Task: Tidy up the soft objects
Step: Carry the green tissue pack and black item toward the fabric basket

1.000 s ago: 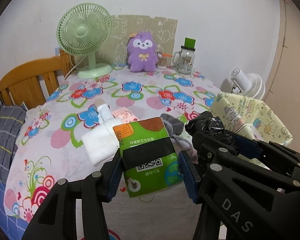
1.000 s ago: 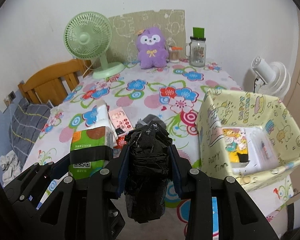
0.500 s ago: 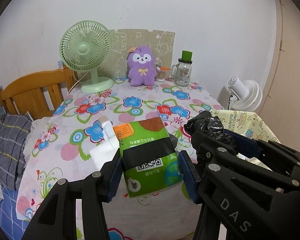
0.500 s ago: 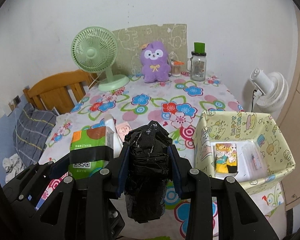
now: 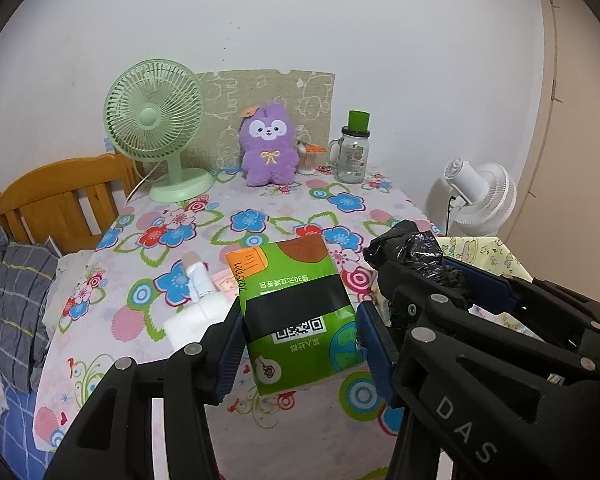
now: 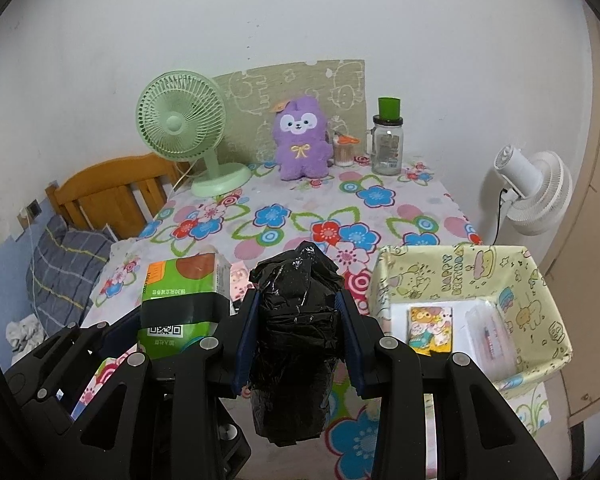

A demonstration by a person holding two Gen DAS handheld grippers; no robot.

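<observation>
Left hand-held gripper [image 5: 299,334] clenched on green pack [image 5: 296,312], right hand-held gripper [image 6: 298,322] clenched on black bag [image 6: 296,328]; both held above near edge of desk [image 5: 260,216], box [image 6: 540,308] right.

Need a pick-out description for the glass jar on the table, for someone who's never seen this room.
Start at the flowered table and go to its far edge by the wall. Right of the purple plush toy stands the glass jar, upright. It is the only clear thing there, with a handle and a green cap.
</observation>
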